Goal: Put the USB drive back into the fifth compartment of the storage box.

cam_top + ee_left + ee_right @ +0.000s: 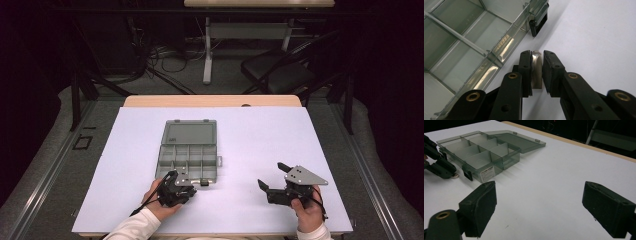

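A smoky grey plastic compartment box [190,159] lies open on the white table, its lid [190,133] folded back flat behind it. My left gripper [189,189] sits at the box's near edge, beside the black latch [537,23]. It is shut on a small shiny metal piece [537,72], which stands upright between the pads just outside the box wall [499,53]. My right gripper [272,175] rests to the right of the box, open with nothing between its fingers [482,202]. In the right gripper view the box [481,152] and the left gripper [449,173] lie at far left.
White sheet [260,135] covers the table, with a wooden edge [212,101] at the back. A black chair [285,70] and cables stand on the floor beyond. The box compartments [454,42] look empty.
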The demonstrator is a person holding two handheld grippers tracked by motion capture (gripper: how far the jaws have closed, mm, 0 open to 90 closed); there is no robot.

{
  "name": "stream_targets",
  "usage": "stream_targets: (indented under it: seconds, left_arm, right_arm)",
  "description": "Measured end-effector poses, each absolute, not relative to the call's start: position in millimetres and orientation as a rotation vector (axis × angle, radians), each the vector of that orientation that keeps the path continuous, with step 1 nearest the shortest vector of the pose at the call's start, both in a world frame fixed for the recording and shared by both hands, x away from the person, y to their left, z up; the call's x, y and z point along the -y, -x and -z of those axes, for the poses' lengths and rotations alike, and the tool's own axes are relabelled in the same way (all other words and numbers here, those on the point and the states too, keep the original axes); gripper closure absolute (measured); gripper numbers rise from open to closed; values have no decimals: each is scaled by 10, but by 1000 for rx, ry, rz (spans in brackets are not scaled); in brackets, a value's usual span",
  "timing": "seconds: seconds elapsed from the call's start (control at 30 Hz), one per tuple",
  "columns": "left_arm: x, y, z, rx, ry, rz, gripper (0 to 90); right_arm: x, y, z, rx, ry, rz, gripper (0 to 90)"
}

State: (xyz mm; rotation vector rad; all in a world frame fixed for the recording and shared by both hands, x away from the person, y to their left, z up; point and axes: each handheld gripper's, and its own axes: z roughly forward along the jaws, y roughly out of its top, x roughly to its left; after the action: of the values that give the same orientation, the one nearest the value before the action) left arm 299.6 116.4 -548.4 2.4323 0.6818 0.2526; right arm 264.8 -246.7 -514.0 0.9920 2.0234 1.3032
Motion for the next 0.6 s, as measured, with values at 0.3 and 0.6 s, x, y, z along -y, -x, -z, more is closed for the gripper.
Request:
stream_targets:
  seconds: [0.3, 0.6]
  left_arm:
    - [-1169, -3003, 5480, -680, -2436, -240, 790]
    - [-1170, -3001, 5480, -684, -2433, -246, 792]
  right_arm:
    - [2465, -2645, 5141, -2026, -984, -1298, 122]
    - [2465, -2646, 5143, -2028, -984, -1296, 122]
